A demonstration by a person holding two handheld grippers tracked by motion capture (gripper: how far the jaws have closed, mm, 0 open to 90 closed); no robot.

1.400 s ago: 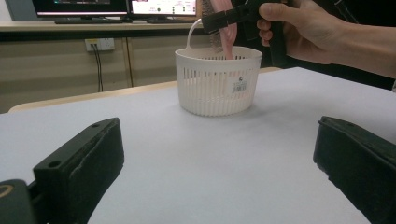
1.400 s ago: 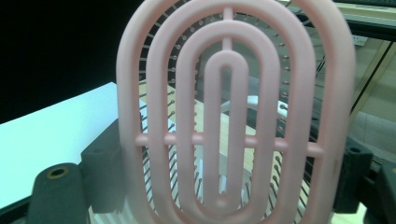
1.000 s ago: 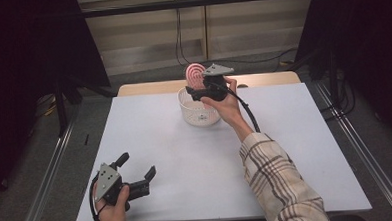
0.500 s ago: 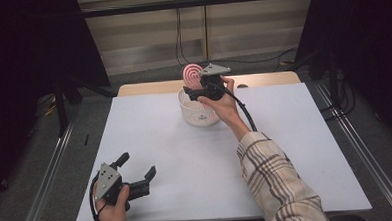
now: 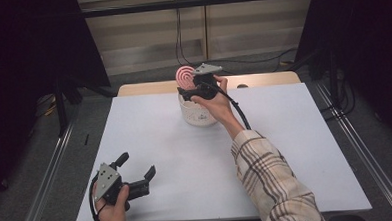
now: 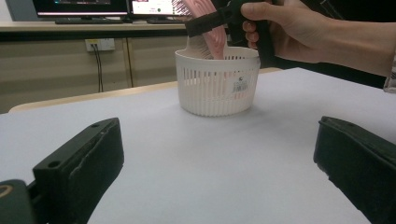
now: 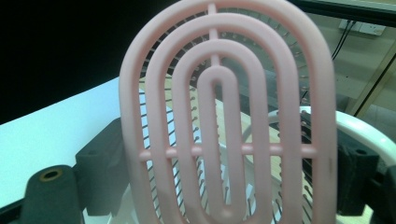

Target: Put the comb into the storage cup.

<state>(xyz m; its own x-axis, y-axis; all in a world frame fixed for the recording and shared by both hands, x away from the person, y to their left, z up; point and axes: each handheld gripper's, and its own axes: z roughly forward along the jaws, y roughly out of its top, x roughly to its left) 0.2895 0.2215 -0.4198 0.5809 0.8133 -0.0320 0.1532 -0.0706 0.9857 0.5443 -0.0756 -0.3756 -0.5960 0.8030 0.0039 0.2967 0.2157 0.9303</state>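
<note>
At the frame's upper middle, the right gripper (image 5: 195,90) is pinching the light, stiff pink hairbrush (image 5: 184,78) by its head's edges over the white basket (image 5: 198,113), while the left gripper's (image 5: 136,174) fingers are sitting spread.

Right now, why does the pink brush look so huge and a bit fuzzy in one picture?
In the right gripper view the pink brush sits right against the lens, so it looms soft-edged. In the high view the room edges are dark while the white table is brightly lit. In the left gripper view the basket looks sharp.
</note>
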